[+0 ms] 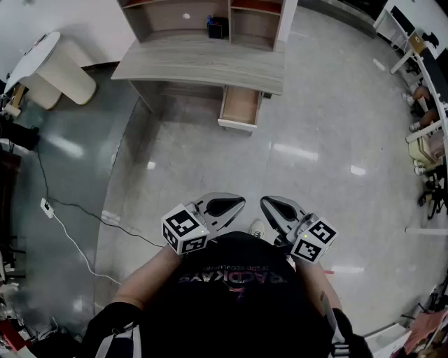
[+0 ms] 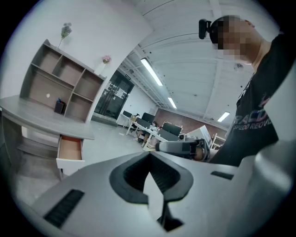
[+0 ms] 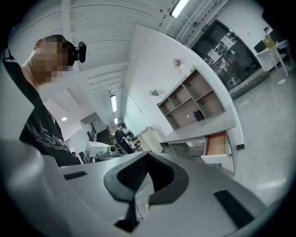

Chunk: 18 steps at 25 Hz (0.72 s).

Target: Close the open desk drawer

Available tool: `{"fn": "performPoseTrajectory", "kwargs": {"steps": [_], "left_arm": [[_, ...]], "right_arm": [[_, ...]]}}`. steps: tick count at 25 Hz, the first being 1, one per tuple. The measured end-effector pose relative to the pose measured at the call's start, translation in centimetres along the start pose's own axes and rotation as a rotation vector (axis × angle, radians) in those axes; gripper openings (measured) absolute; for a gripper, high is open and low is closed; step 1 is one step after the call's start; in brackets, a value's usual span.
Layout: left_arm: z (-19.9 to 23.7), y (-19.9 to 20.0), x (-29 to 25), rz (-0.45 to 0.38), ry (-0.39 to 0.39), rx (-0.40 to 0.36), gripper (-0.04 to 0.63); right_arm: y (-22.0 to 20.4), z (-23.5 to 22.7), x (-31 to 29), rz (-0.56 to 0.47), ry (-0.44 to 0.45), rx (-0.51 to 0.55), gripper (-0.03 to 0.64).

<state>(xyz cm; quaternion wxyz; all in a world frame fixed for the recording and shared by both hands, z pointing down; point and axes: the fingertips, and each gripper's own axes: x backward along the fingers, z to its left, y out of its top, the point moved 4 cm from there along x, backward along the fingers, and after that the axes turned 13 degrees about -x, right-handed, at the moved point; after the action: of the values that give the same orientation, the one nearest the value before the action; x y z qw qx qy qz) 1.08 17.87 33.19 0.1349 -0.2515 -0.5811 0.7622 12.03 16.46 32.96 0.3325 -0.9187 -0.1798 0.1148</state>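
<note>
A grey wooden desk (image 1: 203, 59) stands far ahead across the floor, with one drawer (image 1: 240, 108) pulled out at its front right. The drawer's white front and its bare inside show. The same drawer appears in the left gripper view (image 2: 70, 148) and in the right gripper view (image 3: 216, 144), small and distant. My left gripper (image 1: 234, 203) and right gripper (image 1: 270, 205) are held close to the person's chest, side by side, far from the desk. The jaws of both the left gripper (image 2: 149, 162) and the right gripper (image 3: 147, 158) are shut with nothing between them.
Shelf compartments (image 1: 210, 17) holding a small dark item sit on the desk. A white round-topped stand (image 1: 52, 70) is at the far left. A cable (image 1: 70, 224) with a power strip trails over the floor on the left. Office desks and chairs (image 1: 427, 105) line the right side.
</note>
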Motion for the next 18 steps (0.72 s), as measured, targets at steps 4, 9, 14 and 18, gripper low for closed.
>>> {"fn": "performPoseTrajectory", "kwargs": {"steps": [4, 9, 14, 18], "left_arm": [[0.06, -0.08, 0.15, 0.0, 0.003, 0.002, 0.011], [0.23, -0.29, 0.22, 0.003, 0.007, 0.004, 0.011], [0.31, -0.19, 0.41, 0.001, 0.01, 0.007, 0.011], [0.39, -0.18, 0.49, 0.0, 0.011, 0.009, 0.011]], "right_arm": [[-0.07, 0.07, -0.09, 0.002, 0.002, -0.001, 0.017], [-0.12, -0.13, -0.28, 0.009, 0.001, -0.004, 0.017], [0.08, 0.3, -0.42, -0.002, 0.025, 0.01, 0.017], [0.07, 0.45, -0.67, 0.005, 0.035, 0.016, 0.018]]}}
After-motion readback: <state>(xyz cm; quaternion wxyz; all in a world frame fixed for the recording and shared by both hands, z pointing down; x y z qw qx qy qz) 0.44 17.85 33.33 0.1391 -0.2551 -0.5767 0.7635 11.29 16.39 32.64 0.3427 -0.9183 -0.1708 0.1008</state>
